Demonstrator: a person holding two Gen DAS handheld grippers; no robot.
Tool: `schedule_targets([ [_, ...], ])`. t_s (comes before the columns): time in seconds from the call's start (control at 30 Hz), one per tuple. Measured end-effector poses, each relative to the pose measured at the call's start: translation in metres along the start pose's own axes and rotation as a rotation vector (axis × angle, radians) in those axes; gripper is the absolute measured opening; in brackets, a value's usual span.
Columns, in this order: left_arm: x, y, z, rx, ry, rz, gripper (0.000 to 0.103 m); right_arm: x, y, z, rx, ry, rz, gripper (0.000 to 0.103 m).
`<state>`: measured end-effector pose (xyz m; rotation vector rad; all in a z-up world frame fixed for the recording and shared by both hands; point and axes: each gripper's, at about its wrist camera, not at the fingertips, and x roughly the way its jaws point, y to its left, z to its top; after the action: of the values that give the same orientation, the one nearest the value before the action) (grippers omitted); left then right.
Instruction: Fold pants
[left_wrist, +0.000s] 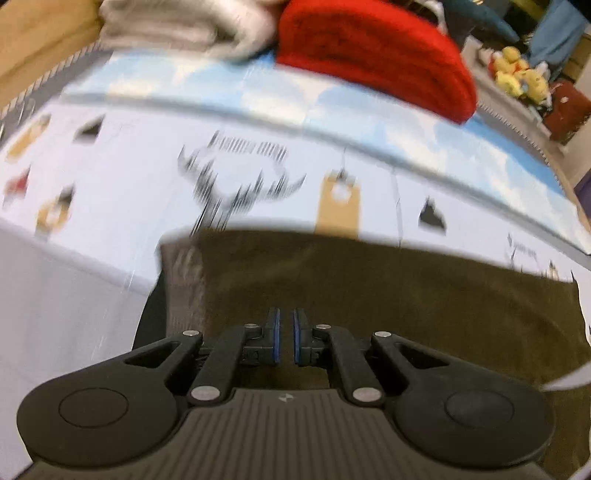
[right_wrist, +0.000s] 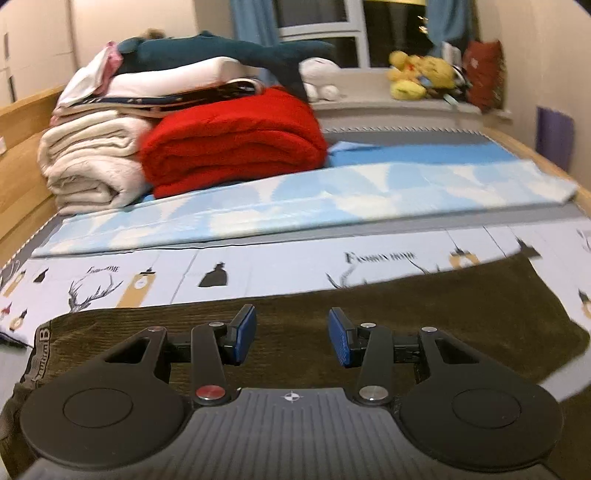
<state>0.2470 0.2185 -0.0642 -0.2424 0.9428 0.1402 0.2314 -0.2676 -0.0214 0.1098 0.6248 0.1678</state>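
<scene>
Pants (right_wrist: 369, 317) are dark olive corduroy, spread flat on the printed bedsheet (right_wrist: 258, 266), right under both grippers. In the right wrist view the waistband with some lettering sits at the left edge, and the cloth runs across the whole lower part of the shot.

Left gripper (left_wrist: 286, 332) hangs over the fabric with its blue pads nearly together, just a thin slit between them, and nothing visibly pinched in there as far as I can see. That view is pretty smeared, so the edge of the pants by the sheet's deer print looks fuzzy.

Right gripper (right_wrist: 291, 334) is spread wide, blue pads well apart, hovering over the middle of the pants with nothing between them.

Further back on the bed: a folded red blanket (right_wrist: 232, 144), just beside a cream blanket (right_wrist: 88, 162) with a stack of other folded stuff on top. Yellow plush toys (right_wrist: 417, 75) sit on the window ledge behind.
</scene>
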Motion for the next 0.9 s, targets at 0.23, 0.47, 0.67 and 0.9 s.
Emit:
schedule_targets([
  [0.23,0.061,-0.018,0.009,0.135,-0.054,0.074,0.007,0.011,0.01,0.002,0.023,0.037,0.039,0.045],
  [0.47,0.1,-0.011,0.035,0.169,-0.116,0.102,0.052,0.025,-0.003,0.001,0.041,0.064,0.011,0.045],
  [0.67,0.137,-0.005,0.046,0.199,-0.101,0.152,0.084,0.039,-0.009,-0.003,0.028,0.099,-0.01,0.045],
  [0.9,0.165,0.006,0.044,0.222,-0.001,0.047,0.062,0.044,-0.013,-0.007,0.017,0.119,-0.028,0.045],
])
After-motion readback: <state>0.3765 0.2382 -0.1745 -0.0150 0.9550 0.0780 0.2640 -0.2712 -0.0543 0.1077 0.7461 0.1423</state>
